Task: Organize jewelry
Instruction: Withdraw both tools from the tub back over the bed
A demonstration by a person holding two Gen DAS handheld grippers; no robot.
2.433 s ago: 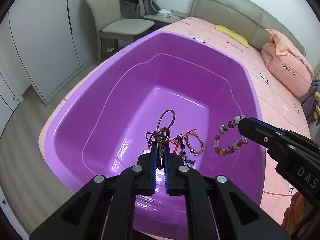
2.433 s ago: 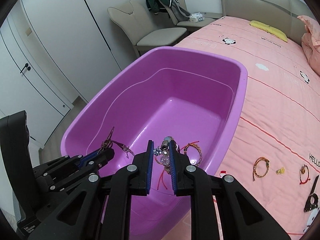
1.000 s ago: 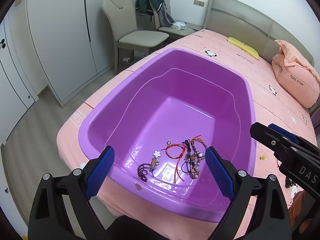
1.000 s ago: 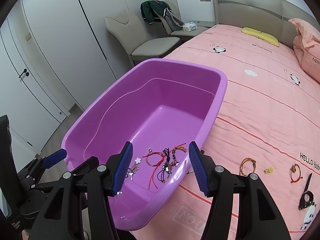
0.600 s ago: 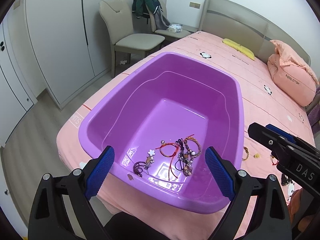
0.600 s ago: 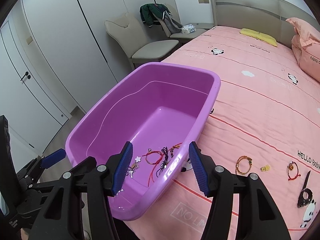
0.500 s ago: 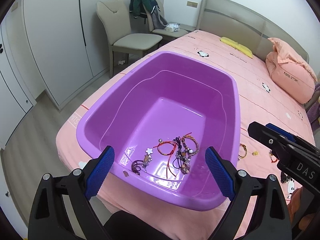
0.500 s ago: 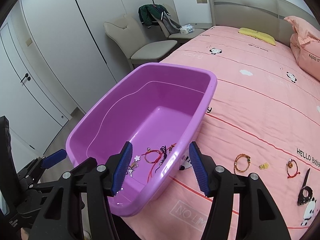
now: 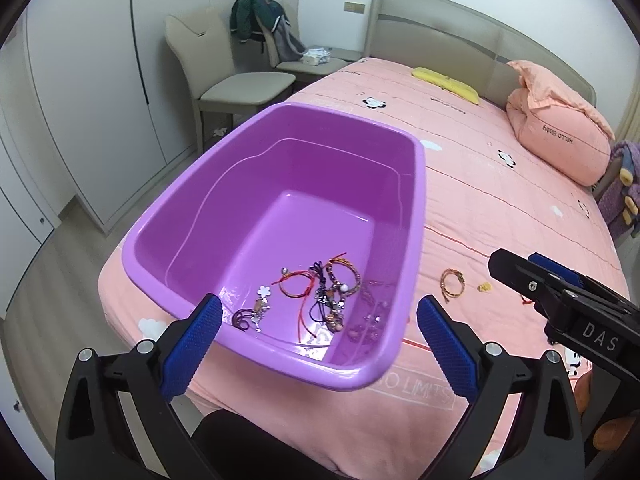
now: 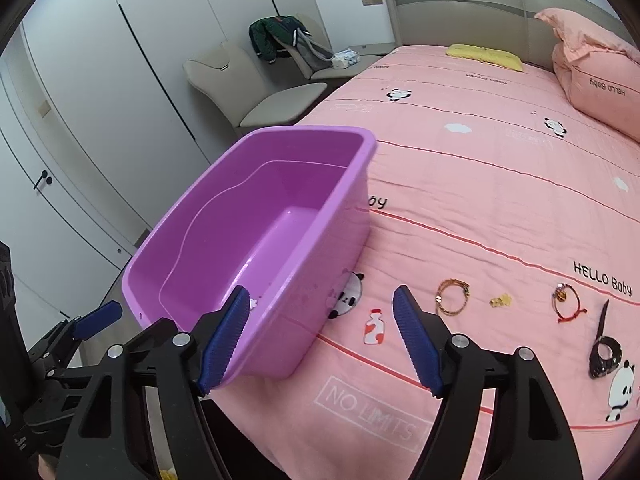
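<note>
While both grippers hang over the near edge of the bed (image 10: 480,200), neither has hold of anything. Left gripper (image 9: 318,324): jaws opening, spread very wide, nothing between the pads, with the near rim of the tub (image 9: 418,208) seen through the gap. Right gripper (image 10: 320,316): jaws opening, moderately wide, also bare; its body reads "DAS" in the left wrist view.

Jewelry pile (image 9: 320,300) lies on the tub floor at the near end: a red cord loop, a braided bracelet, dark cords, a white flower charm. More pieces lie on the sheet to the right of the tub, well apart from it: a gold bracelet (image 10: 452,295), a small yellow piece (image 10: 501,301), a red cord bracelet (image 10: 566,303), a black piece (image 10: 605,350).

Legible print on the sheet: "HELLO Baby", "NO LIMITS". Pillow (image 10: 596,80) reads "HELLO Baby", upside down from here.
</note>
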